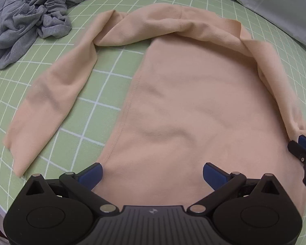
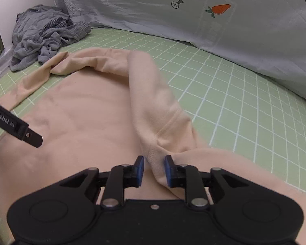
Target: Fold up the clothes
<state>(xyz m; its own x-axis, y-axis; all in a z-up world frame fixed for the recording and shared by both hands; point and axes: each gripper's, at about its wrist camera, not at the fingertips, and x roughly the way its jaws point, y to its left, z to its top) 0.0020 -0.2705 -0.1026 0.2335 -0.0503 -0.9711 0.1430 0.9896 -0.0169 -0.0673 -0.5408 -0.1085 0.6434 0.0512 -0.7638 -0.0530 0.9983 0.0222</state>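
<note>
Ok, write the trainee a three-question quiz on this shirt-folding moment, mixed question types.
1. True or false: the left tongs are shut on the peach shirt.
2. Which part lies between the right tongs? A) its hem B) its right sleeve C) the grey clothes
3. Fill in: the shirt lies on a green ____ sheet.

Key: 1 false, they are wide open over it; 2 B; 3 checked.

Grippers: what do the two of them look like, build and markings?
Both match. The left gripper and right gripper have matte black bodies with two round housings, ribbed in the middle, black linkage arms on silver pivot pins, and blue pads on the fingers. White lettering runs along the left gripper's side in the right wrist view. No cables or sleeves show.
</note>
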